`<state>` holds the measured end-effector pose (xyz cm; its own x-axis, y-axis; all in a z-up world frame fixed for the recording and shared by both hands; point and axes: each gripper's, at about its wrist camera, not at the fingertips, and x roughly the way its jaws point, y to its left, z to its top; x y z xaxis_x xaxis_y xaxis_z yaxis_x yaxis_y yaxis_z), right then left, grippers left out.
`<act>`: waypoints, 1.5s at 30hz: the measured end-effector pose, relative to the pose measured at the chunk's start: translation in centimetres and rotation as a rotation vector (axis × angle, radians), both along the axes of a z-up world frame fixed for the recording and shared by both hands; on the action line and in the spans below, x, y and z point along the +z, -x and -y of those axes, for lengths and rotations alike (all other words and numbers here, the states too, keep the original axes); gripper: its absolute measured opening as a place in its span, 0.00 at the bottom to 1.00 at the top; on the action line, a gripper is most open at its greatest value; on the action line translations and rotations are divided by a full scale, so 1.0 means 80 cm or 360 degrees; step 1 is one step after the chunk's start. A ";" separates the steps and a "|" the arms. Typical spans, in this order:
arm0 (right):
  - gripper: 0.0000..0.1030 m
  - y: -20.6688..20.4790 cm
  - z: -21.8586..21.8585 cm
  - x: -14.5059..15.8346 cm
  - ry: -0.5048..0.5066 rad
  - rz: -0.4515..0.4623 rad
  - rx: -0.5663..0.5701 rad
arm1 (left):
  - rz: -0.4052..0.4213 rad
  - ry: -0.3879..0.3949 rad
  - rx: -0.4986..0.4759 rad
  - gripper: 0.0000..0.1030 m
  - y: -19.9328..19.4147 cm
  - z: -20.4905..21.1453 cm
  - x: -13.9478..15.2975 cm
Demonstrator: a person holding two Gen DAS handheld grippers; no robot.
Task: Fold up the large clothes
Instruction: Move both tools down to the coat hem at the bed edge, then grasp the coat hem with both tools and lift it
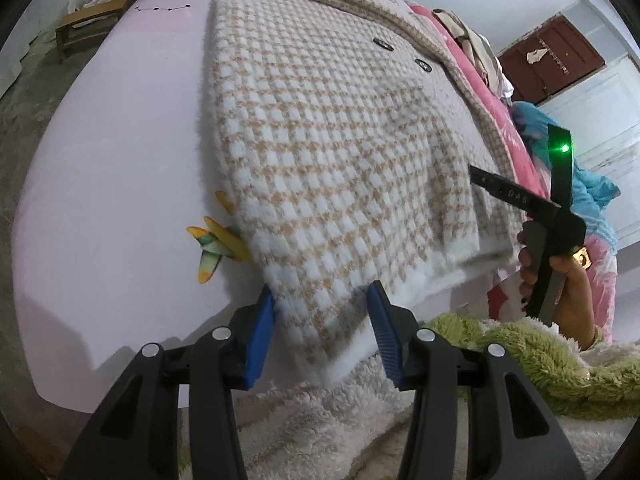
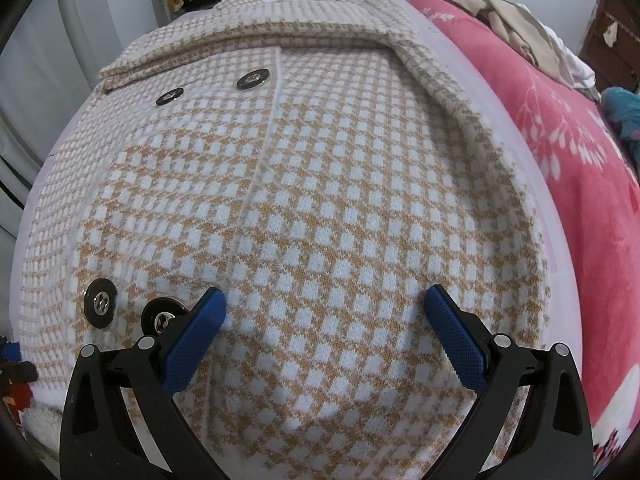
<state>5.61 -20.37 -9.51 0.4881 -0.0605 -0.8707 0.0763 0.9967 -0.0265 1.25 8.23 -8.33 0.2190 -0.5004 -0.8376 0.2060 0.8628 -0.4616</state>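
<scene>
the left gripper fingers are pinching the checked coat hem (fluffy white edge); right gripper fingers are hovering spread wide, empty.

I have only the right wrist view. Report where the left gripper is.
Observer: The left gripper has the checked coat's hem corner between its pads, and both seem to press the fabric.
Operator: Say where that corner lies.
Observer: It hangs off the near edge of the pink table.
Operator: Name anything beside the coat there.
Observer: Yellow-green leaf shapes, partly under the coat's left edge.
</scene>
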 end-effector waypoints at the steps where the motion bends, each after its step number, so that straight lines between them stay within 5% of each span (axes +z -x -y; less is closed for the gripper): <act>1: 0.92 0.000 0.001 0.002 -0.0002 0.0004 0.0009 | -0.0001 -0.0011 -0.0004 0.44 0.000 0.002 0.000; 17: 0.92 0.081 0.091 0.059 -0.0157 0.0215 -0.0194 | 0.0047 -0.0130 -0.0056 0.44 0.001 0.013 0.003; 22: 0.84 0.108 0.120 0.049 -0.0150 0.0181 -0.0281 | 0.0059 -0.0138 -0.0057 0.44 0.002 0.015 0.003; 30: 0.62 0.128 0.133 0.024 -0.0341 0.0146 -0.0348 | 0.0095 -0.0194 -0.0082 0.44 0.009 0.022 0.005; 34: 0.41 0.135 0.123 0.021 -0.0398 0.0118 -0.0291 | 0.0113 -0.0231 -0.0100 0.43 0.013 0.028 0.005; 39: 0.11 0.144 0.113 0.009 -0.0427 0.0063 -0.0273 | 0.0135 -0.0255 -0.0094 0.25 0.015 0.032 0.005; 41: 0.07 0.145 0.114 0.008 -0.0453 0.0066 -0.0281 | 0.0160 -0.0269 -0.0088 0.13 0.017 0.033 0.008; 45: 0.06 0.152 0.121 0.027 -0.0544 0.0159 -0.0306 | 0.0308 -0.0231 -0.0092 0.08 0.023 0.033 0.034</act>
<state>-6.52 -30.07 -7.37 0.5793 0.1256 -0.8054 0.2478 0.9142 0.3207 -0.63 5.58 -5.65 0.3568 -0.3940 -0.8470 0.3292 0.9016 -0.2807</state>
